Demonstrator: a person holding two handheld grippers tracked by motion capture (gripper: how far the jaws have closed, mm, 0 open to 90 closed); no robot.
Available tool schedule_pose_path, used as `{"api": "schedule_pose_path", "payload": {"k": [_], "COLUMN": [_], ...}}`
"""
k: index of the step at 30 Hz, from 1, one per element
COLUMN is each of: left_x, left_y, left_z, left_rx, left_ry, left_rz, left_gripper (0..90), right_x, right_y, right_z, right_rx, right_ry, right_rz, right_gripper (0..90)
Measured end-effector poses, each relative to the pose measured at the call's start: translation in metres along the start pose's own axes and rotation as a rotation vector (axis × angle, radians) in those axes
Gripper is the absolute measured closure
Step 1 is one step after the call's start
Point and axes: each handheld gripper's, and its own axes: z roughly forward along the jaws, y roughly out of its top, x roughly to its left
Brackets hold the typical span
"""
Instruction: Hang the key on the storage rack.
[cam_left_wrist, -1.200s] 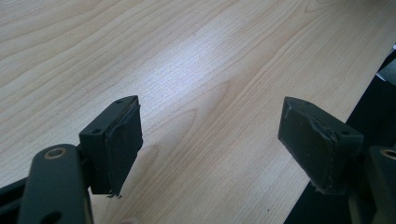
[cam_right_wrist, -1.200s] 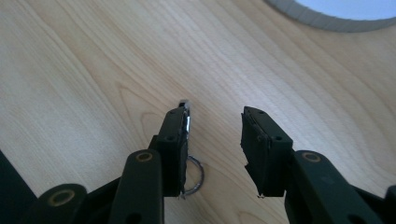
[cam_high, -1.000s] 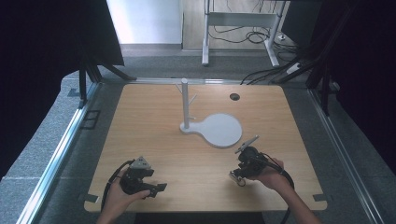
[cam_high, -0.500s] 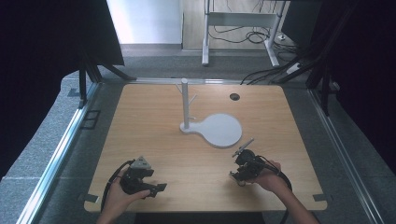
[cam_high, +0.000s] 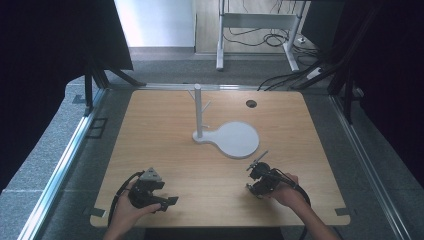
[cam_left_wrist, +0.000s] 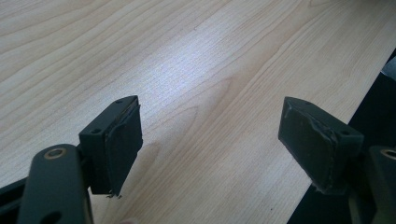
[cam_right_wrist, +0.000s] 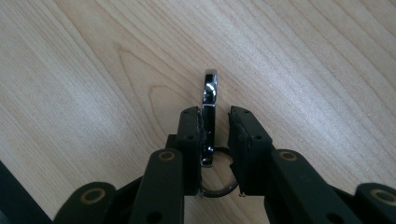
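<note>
Right hand-held gripper (cam_right_wrist: 212, 122), near the front right of the pale wood-grain bench (cam_high: 165, 130): jaws have just been closing, and between them lies a small shiny chrome metal clip with a dark wire key ring (cam_right_wrist: 209, 107) at its near end. The left pad looks to touch the clip's side; a narrow gap remains at the right pad, so not yet a firm pinch, as I read it. The clip's long axis runs straight out along the jaws, its rounded chrome tip pointing away from the hand, the ring tucked back toward the gripper's body. In the high view this same right hand-held gripper (cam_high: 260, 176) aims up and slightly right across the bench, the clip too small there to make out. Ahead and to its left stands a white post-and-peg stand on a flat white round base (cam_high: 235, 139), nearer this hand than the other. Left hand-held gripper (cam_left_wrist: 210, 140) rests at the front left, jaws wide apart, nothing between them.
</note>
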Motion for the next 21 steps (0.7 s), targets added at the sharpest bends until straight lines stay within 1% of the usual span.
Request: {"api": "schedule_pose_path", "payload": {"k": [2, 3, 4, 5, 6, 7, 9, 15, 21], "left_x": [0.0, 0.0, -0.0002, -0.0002, -0.0003, -0.0004, -0.0006, -0.0006, -0.0003], "left_y": [0.0, 0.0, 0.0, 0.0, 0.0, 0.0, 0.0001, 0.0001, 0.0], "left_z": [0.0002, 0.0002, 0.0003, 0.0004, 0.0004, 0.0006, 0.0005, 0.0003, 0.0004], "left_rx": [0.0, 0.0, 0.0, 0.001, 0.001, 0.001, 0.003, 0.001, 0.002], "left_ry": [0.0, 0.0, 0.0, 0.0, 0.0, -0.001, -0.001, 0.0, 0.001], "left_rz": [0.0, 0.0, 0.0, 0.0, 0.001, 0.001, 0.001, 0.001, 0.001], "left_gripper": [22.1, 22.2, 22.1, 22.1, 22.1, 22.1, 22.1, 22.1, 22.1], "right_x": [0.0006, 0.0006, 0.0013, 0.0013, 0.0023, 0.0023, 0.0028, 0.0026, 0.0017], "right_y": [-0.0006, -0.0006, -0.0013, -0.0013, -0.002, -0.002, -0.0024, -0.0023, -0.0007], "right_z": [-0.0001, -0.0001, -0.0004, -0.0004, -0.0004, -0.0004, -0.0009, -0.0017, -0.0068], "right_rx": [0.002, 0.002, 0.009, 0.009, 0.012, 0.012, 0.023, 0.039, 0.022], "right_ry": [-0.007, -0.007, -0.016, -0.016, -0.025, -0.025, -0.025, -0.032, -0.033], "right_rz": [-0.003, -0.003, -0.008, -0.008, -0.012, -0.012, -0.03, -0.046, -0.043], "right_gripper": [78.3, 78.3, 82.3, 82.3, 84.3, 84.3, 84.5, 84.6, 84.7]}}
